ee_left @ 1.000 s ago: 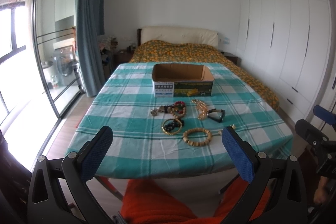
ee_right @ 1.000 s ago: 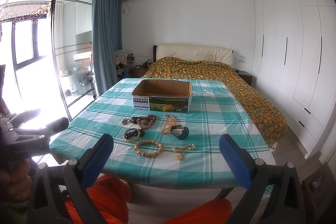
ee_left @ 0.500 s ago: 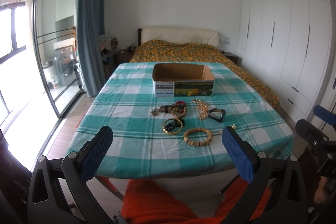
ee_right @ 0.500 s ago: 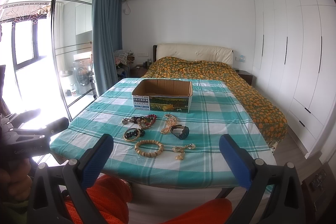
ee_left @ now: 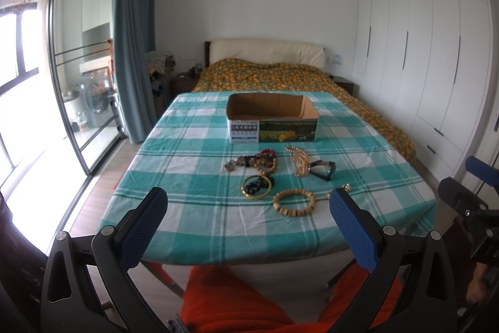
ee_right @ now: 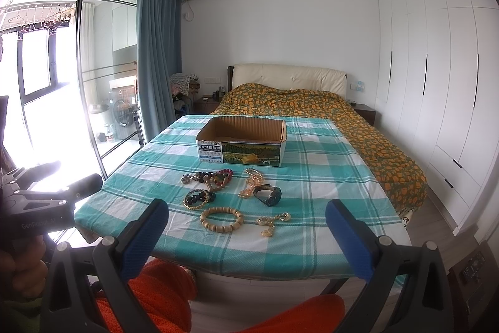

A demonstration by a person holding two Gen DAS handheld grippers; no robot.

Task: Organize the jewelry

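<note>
Both claws hang short of the table's near edge, over orange-clad knees. The left gripper (ee_left: 248,222) is spread wide with nothing between its blue pads, and the right gripper (ee_right: 246,234) is spread just as wide and just as bare. On the teal checked tablecloth (ee_right: 327,183) the jewelry waits in a loose cluster. A wooden bead bracelet (ee_right: 221,217) lies nearest, with a gold chain piece (ee_right: 271,223) just to its right. Behind them sit a dark bead bracelet ringed in gold (ee_right: 197,198) and a dark wristwatch (ee_right: 268,195). Farther back lie a pale pearl strand (ee_right: 251,182) and a heap of mixed beads (ee_right: 215,177). An open cardboard box (ee_right: 241,145) stands beyond the cluster, apart from it.
</note>
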